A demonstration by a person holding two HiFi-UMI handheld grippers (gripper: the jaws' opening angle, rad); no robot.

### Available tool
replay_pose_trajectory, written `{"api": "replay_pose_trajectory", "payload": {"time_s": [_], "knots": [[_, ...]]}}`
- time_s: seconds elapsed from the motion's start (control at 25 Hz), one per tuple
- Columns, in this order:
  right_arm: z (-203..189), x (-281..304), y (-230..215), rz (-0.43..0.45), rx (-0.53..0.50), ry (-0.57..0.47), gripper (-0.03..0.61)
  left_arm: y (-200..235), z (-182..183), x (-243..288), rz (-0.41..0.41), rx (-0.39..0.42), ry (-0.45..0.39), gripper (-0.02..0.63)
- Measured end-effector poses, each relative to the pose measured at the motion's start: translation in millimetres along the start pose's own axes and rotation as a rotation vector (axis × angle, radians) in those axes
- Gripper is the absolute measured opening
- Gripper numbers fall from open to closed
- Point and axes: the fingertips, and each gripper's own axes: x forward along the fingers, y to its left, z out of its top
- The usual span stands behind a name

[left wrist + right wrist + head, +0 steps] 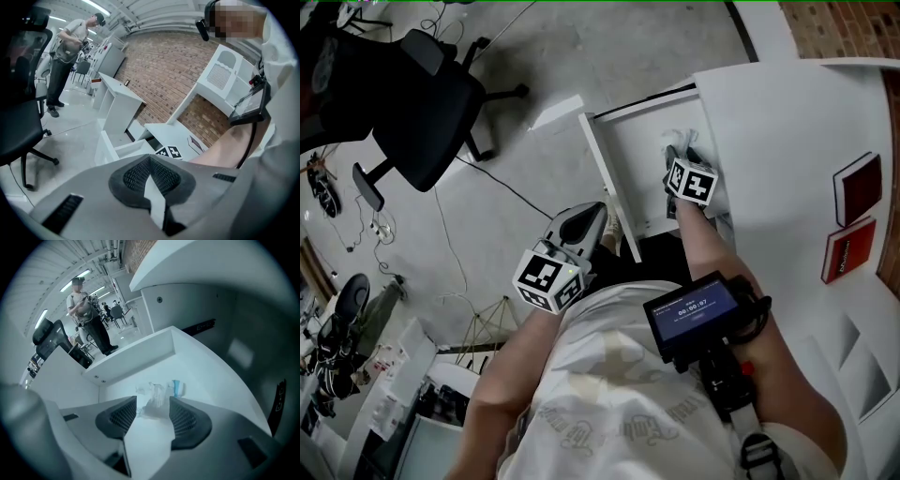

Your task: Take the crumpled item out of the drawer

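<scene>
The white drawer [630, 159] stands pulled out from the white desk. A crumpled whitish item [679, 139] with a small blue patch lies on its floor near the back. My right gripper [678, 155] reaches into the drawer. In the right gripper view its jaws stand open, and the crumpled item [153, 393] lies at the tips of the right gripper [153, 404], with neither pad pressing on it. My left gripper [596, 214] hangs outside the drawer, near its front panel. In the left gripper view the dark pads of the left gripper [150, 161] meet, with nothing between them.
A black office chair [431, 103] stands on the floor to the left, with cables around it. Two red boxes [856, 187] lie on the desk top [787, 122] at the right. A screen [694, 314] is strapped to the right forearm. A person [70, 51] stands far off.
</scene>
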Motion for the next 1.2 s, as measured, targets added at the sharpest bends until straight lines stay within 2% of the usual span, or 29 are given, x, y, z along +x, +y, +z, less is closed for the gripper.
{"api": "replay_pose_trajectory", "payload": {"time_s": [0.48,1.2], "knots": [[-17.9,26.5,-5.2,-0.026,-0.097,0.109,0.27,12.8,-9.8,-1.1,0.018,-0.042,0.016,0.02],[-25.3,26.8,4.5,0.013,-0.241,0.194,0.253,19.2,-4.1,-5.9,0.048,-0.075,-0.016,0.02]]}}
